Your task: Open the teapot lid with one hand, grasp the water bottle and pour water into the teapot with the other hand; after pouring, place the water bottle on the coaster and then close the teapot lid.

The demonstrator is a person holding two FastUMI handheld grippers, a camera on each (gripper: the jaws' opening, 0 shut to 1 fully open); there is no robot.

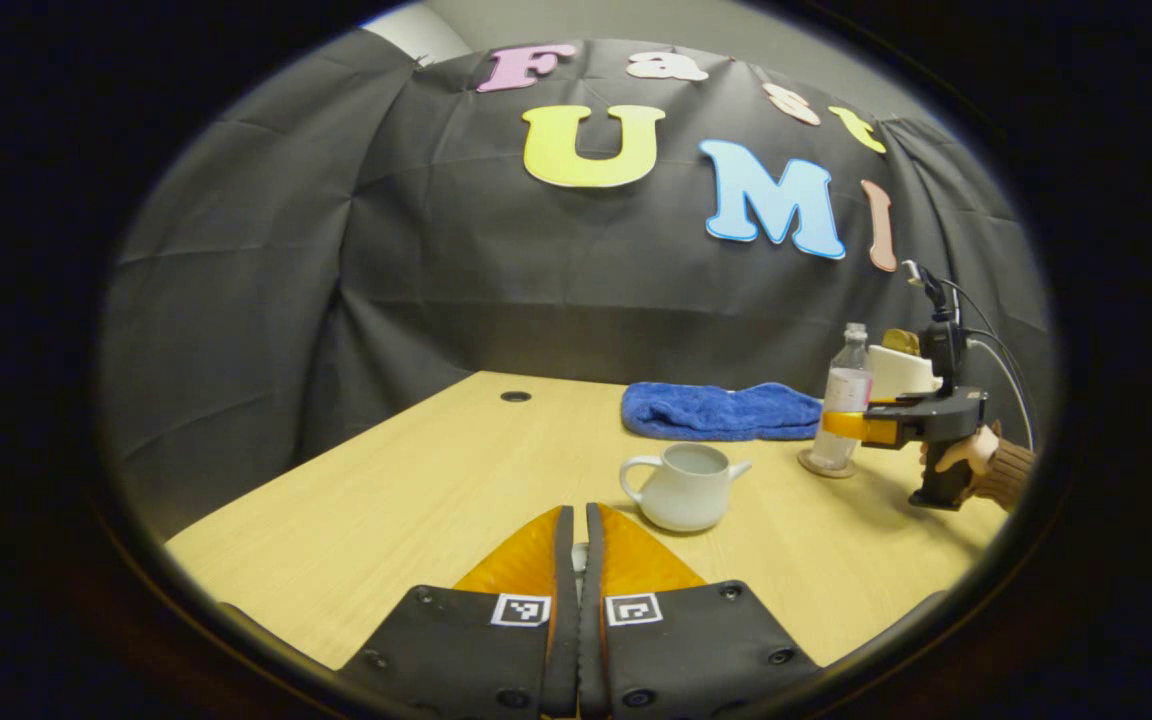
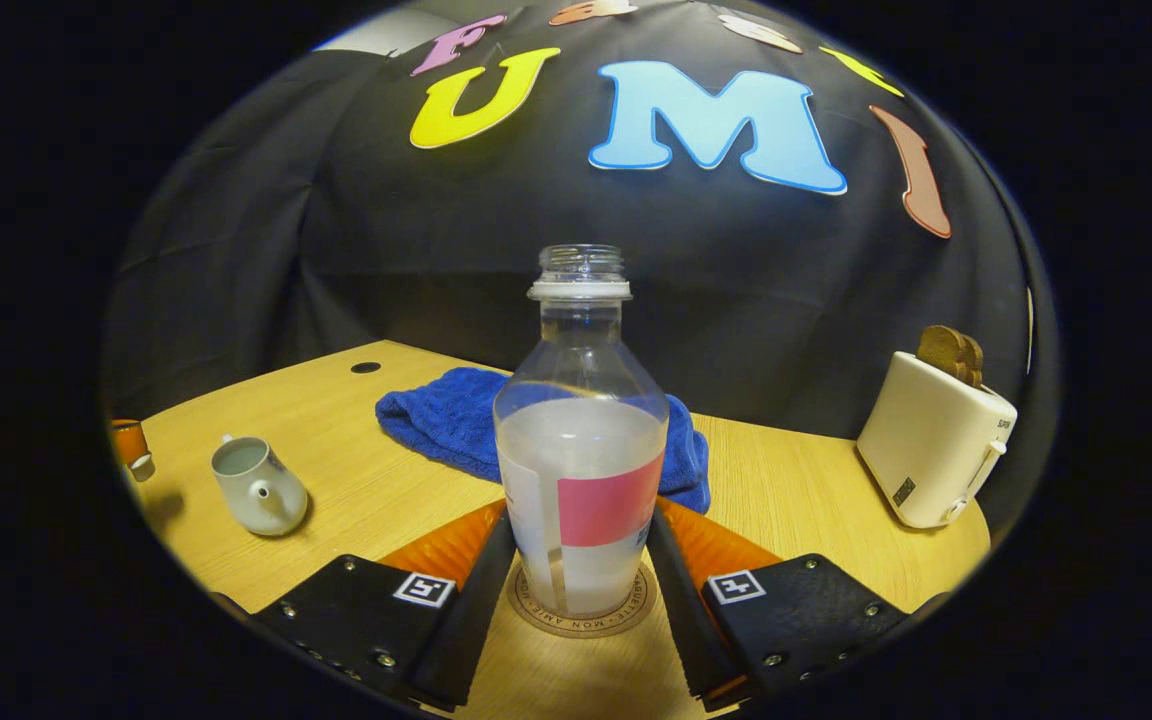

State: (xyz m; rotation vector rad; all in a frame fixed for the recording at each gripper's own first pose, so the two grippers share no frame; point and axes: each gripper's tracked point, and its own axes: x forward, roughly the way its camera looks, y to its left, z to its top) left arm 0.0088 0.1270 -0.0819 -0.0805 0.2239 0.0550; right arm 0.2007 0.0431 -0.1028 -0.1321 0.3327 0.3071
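Observation:
The white teapot [image 1: 686,487] stands open on the wooden table, lidless, with water inside; the right gripper view has the teapot [image 2: 256,485] at the left. My left gripper [image 1: 579,512] hovers short of it, shut on a small white piece, the teapot lid [image 1: 579,556]. The clear water bottle [image 2: 581,450], uncapped and partly full, stands upright on the round coaster [image 2: 581,612]. My right gripper [image 2: 581,540] holds it, one finger against each side. From the left gripper view, the bottle [image 1: 846,395], coaster [image 1: 824,465] and right gripper [image 1: 841,425] are right of the teapot.
A blue towel [image 2: 456,420] lies behind the bottle near the wall. A cream toaster [image 2: 936,450] with bread in its slot stands at the right. A hand [image 1: 966,455] in a brown sleeve holds the right gripper. A round cable hole [image 1: 515,396] is at the far left.

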